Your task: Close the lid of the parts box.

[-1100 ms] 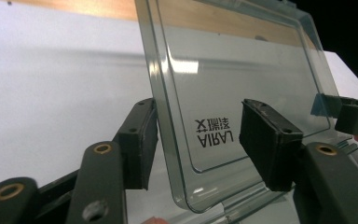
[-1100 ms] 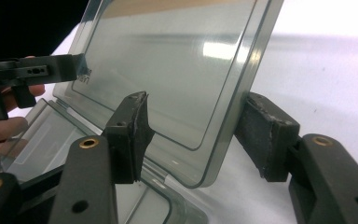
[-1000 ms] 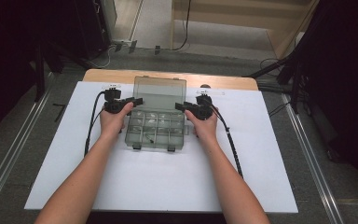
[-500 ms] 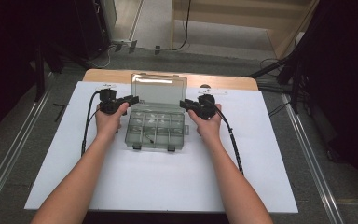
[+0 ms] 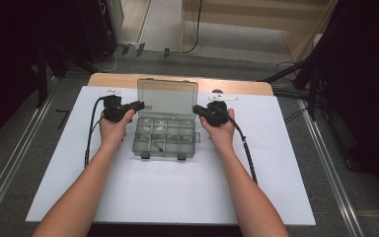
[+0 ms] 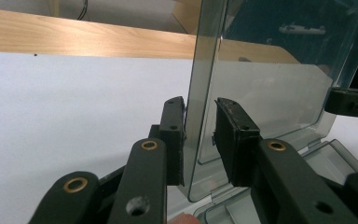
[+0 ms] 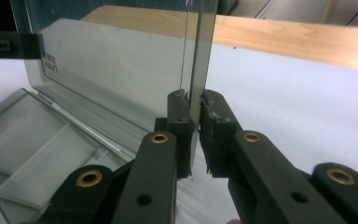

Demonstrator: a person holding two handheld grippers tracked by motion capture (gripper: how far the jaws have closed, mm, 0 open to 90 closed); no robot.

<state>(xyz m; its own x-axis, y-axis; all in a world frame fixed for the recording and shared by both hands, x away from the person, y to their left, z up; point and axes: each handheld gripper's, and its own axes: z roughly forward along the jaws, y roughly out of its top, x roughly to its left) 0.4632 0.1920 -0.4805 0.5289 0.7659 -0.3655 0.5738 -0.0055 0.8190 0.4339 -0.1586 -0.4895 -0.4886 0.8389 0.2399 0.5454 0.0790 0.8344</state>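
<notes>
Two tongs work the raised lid (image 5: 167,98) of my smoky clear plastic compartment box (image 5: 165,139), mid-table on the white sheet (image 5: 276,168). My right gripper (image 7: 195,122) has just closed and pinches the lid's side edge. My left gripper (image 6: 199,135) has been closing too; its jaws straddle the opposite edge, one pad touching, a gap remaining. Next, I judge, finish that grip, then swing the lid evenly.

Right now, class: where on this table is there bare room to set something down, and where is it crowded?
Free: the white sheet between the forearms, in front of the box, and its outer strips beyond each hand. Crowded: the middle back, where the left gripper and right gripper flank the upright lid.
</notes>
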